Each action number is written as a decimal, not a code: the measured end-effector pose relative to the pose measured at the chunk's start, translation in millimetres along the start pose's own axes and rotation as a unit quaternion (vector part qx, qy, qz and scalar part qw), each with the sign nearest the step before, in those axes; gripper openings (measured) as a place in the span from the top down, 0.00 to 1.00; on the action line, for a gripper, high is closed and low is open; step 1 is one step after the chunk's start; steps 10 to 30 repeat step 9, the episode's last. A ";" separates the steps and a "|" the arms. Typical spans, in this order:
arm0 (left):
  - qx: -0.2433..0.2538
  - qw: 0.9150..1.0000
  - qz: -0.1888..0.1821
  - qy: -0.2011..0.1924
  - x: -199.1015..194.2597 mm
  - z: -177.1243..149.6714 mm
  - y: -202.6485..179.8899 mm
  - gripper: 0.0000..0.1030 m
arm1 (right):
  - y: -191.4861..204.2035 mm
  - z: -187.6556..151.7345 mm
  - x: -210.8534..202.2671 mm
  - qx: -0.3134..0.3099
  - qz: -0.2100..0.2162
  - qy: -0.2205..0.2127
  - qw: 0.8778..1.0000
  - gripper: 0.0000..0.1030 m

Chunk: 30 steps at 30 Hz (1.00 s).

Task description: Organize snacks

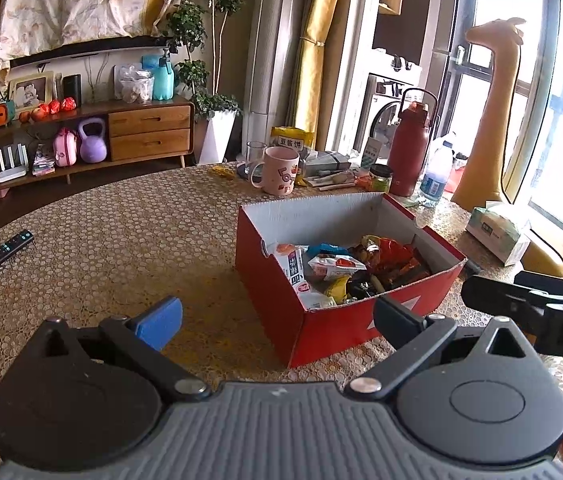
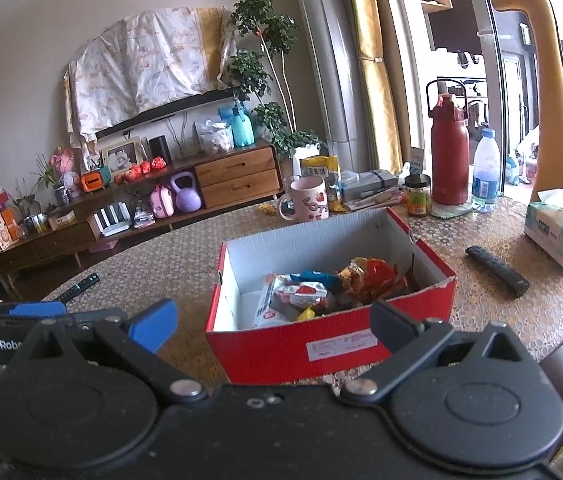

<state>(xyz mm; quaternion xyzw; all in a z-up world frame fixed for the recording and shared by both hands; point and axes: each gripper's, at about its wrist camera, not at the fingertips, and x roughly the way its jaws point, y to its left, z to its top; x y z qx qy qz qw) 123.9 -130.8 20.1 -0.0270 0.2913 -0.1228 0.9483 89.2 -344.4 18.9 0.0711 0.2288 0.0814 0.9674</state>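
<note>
Claws point(image 1: 277, 318) point(image 2: 273, 320) apart above patterned table point(image 1: 121, 240) (living room)

Ahead of the tongs sits a red cardboard box point(image 2: 321, 344), its outside glossy, its pale inside matt and ribbed with corrugation. The snack packets point(image 2: 321, 288) in it are shiny crinkled foil and plastic film. The table point(image 1: 121, 240) under both tongs wears a rough, pebbled gold cloth. Beyond the box stand a glazed ceramic mug point(image 2: 307, 200) and a matt red metal flask point(image 2: 449, 160). The right gripper point(image 2: 277, 320) is matt black plastic with silvery metal rivets.
</note>
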 end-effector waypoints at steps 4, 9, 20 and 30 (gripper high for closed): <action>-0.003 1.000 -0.013 0.004 -1.0 -3.3 1.3 0.00 | 2.2 -2.6 -1.6 0.000 -0.002 0.003 1.000 0.00; -0.002 1.000 -0.013 0.002 -7.8 -7.4 4.3 0.00 | 7.2 -4.2 -5.0 -0.003 -0.004 0.004 1.000 0.00; -0.002 1.000 -0.013 0.002 -7.8 -7.4 4.3 0.00 | 7.2 -4.2 -5.0 -0.003 -0.004 0.004 1.000 0.00; -0.002 1.000 -0.013 0.002 -7.8 -7.4 4.3 0.00 | 7.2 -4.2 -5.0 -0.003 -0.004 0.004 1.000 0.00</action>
